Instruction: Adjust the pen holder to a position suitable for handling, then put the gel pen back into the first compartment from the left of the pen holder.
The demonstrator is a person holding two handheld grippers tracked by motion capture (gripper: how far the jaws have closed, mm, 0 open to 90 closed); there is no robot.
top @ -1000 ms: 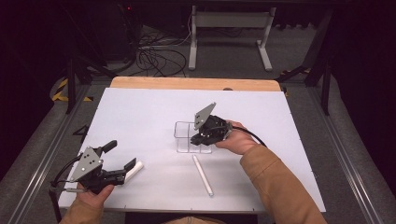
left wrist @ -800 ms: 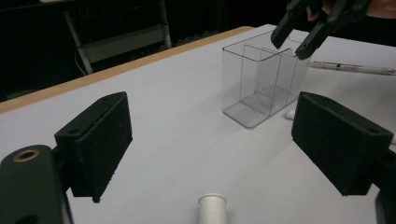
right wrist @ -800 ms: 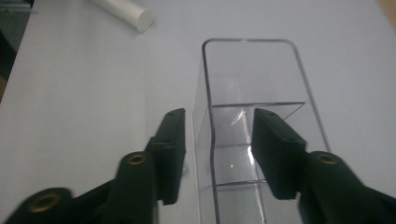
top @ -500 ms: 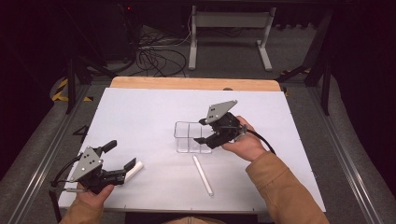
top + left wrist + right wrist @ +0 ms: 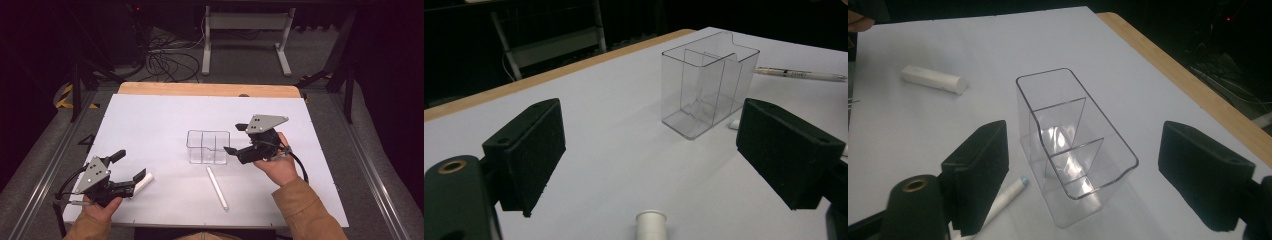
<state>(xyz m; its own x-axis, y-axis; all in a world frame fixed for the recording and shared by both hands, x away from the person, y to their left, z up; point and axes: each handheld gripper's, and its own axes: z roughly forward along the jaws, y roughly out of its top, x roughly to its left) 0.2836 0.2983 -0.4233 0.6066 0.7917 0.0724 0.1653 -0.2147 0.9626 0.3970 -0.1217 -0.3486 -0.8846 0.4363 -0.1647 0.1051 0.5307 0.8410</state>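
**Clear organizer standing free as right gripper is opening beside it**

A clear plastic organizer (image 5: 208, 146), glossy, thin-walled and split by inner dividers into compartments, is standing upright near the middle of a white tabletop (image 5: 150, 120) edged at the far side with a pale wooden strip (image 5: 207, 89). The right gripper (image 5: 231, 150), held in a hand (image 5: 276, 167) coming out of a tan sleeve (image 5: 307, 215), is hovering just right of the organizer, apart from it; its jaws have just been opening and are standing wide with nothing between them. In the right gripper view the matte black, block-shaped pads (image 5: 979, 175) are framing the organizer (image 5: 1075, 150) from above, its rounded corners catching the light.

A slim white pen (image 5: 217, 187) is lying on the tabletop just in front of the organizer; faint print is showing along its barrel in the left gripper view (image 5: 799, 74), too small to read. The left gripper (image 5: 136, 181) is resting low at the near left corner, jaws spread wide and holding nothing, with a short white cylinder (image 5: 144, 182) lying just beside its tip; that cylinder's hollow end (image 5: 651, 223) is showing between the pads (image 5: 534, 150) in the left gripper view. A grey three-cornered plate with small holes is riding on each gripper.
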